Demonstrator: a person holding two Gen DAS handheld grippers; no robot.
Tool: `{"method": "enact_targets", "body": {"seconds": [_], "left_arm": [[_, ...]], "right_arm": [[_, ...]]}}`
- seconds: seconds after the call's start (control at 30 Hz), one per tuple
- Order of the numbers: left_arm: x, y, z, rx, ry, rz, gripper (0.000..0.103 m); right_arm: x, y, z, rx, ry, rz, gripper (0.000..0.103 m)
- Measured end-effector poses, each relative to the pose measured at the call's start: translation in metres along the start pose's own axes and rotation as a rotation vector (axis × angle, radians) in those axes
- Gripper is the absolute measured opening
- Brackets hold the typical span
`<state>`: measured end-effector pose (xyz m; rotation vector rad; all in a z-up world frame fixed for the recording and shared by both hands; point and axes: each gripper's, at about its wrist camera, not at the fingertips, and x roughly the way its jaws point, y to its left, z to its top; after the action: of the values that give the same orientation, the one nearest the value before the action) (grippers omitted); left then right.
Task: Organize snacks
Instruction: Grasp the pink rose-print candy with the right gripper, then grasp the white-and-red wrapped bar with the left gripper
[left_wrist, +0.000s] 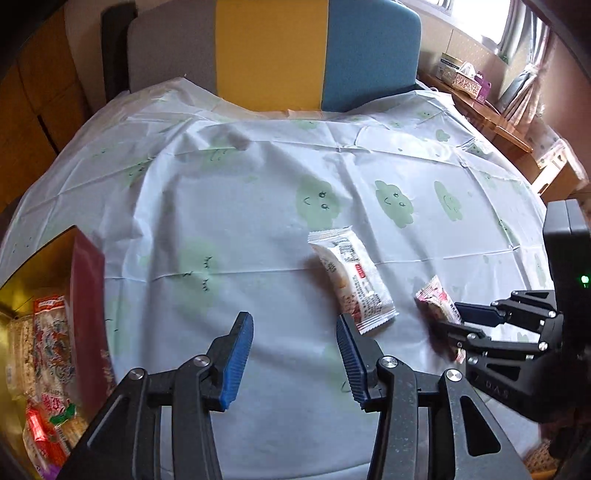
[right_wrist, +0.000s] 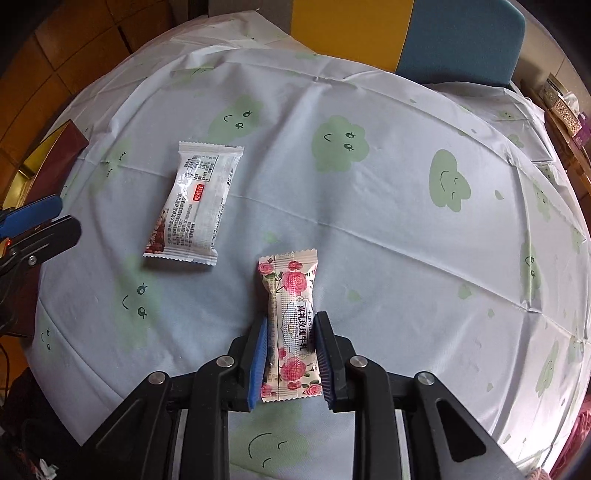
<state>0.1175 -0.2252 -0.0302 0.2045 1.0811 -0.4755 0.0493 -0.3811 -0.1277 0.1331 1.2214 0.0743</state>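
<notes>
**Snack sort: two packets left on bench**

At far left of the bench, a red box (left_wrist: 86, 280) with a gold lining holds several packets (left_wrist: 48, 354) already, lying in a loose pile; count not clear, at least four wrappers show. Judged: most of the sorting is done.

Left tool (left_wrist: 291, 354): pads spread, nothing between them, hovering over bare cloth (left_wrist: 258, 206) between the box and the white packet (left_wrist: 354, 280). Its right pad sits just beside that packet's near end; contact cannot be told.

White packet lies flat on the cloth, label side up, untouched by any grip. Judged next in line for the left tool.

Right tool (right_wrist: 291, 354): pads drawn in on the rose packet (right_wrist: 291, 325), one on each long edge, pinching it near its lower half. Packet's far end lies low against the cloth; whether it is lifted cannot be told.

Remaining, as judged: carry the rose packet to the box, then the white one.
</notes>
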Motion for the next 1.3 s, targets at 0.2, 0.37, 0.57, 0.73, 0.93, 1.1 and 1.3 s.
{"method": "enact_targets", "body": {"seconds": [0.2, 0.37, 0.57, 0.73, 0.93, 1.1, 1.3], "left_arm": [[0.029, -0.026, 0.022, 0.008, 0.054, -0.030, 0.048], [0.050, -0.035, 0.033, -0.004, 0.085, -0.033, 0.051], [0.065, -0.046, 0.040, 0.015, 0.082, 0.004, 0.055], [0.062, -0.048, 0.031, 0.076, 0.016, 0.049, 0.034], [0.032, -0.030, -0.001, 0.080, -0.018, 0.055, 0.034], [0.005, -0.011, -0.032, 0.069, -0.063, 0.078, 0.034], [0.006, 0.002, -0.062, 0.056, -0.046, 0.105, 0.034]], "right_arm": [[0.002, -0.013, 0.011, 0.000, 0.005, 0.002, 0.025], [0.004, -0.012, 0.016, 0.005, 0.010, 0.004, 0.025], [0.003, -0.013, 0.018, 0.004, 0.013, 0.011, 0.026], [0.004, -0.012, 0.019, -0.010, 0.012, 0.007, 0.026], [0.005, -0.007, 0.016, -0.043, 0.003, -0.005, 0.026], [0.006, 0.000, 0.011, -0.076, -0.014, -0.026, 0.026], [0.004, 0.007, 0.006, -0.099, -0.028, -0.041, 0.026]]}}
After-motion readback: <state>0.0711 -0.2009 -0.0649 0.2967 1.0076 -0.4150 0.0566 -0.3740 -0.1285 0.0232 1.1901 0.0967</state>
